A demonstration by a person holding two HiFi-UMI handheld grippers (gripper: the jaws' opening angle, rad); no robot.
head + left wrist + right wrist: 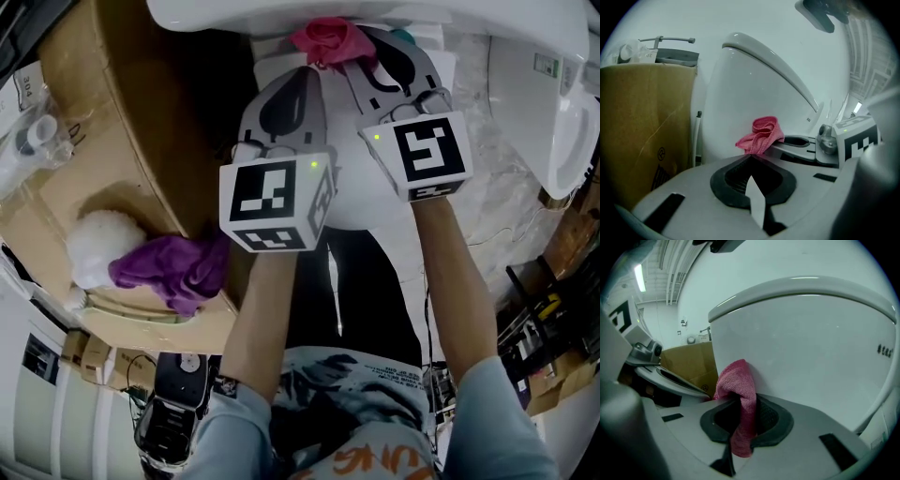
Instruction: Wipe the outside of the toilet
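Observation:
The white toilet (394, 13) fills the top of the head view, and its smooth bowl wall (811, 348) rises just ahead of both grippers. My right gripper (349, 54) is shut on a pink cloth (740, 394), whose bunched end presses against the bowl's outside (740, 89). In the left gripper view the pink cloth (761, 135) shows just beyond my jaws. My left gripper (298, 77) sits close beside the right one, to its left. Its jaws are shut with nothing between them (751, 158), a short way from the bowl.
A cardboard box (103, 141) stands at the left of the toilet, holding a purple cloth (173, 267) and a white fluffy thing (94, 242). Another white ceramic piece (553, 103) lies at the right. Tools and cables (544, 328) clutter the lower right floor.

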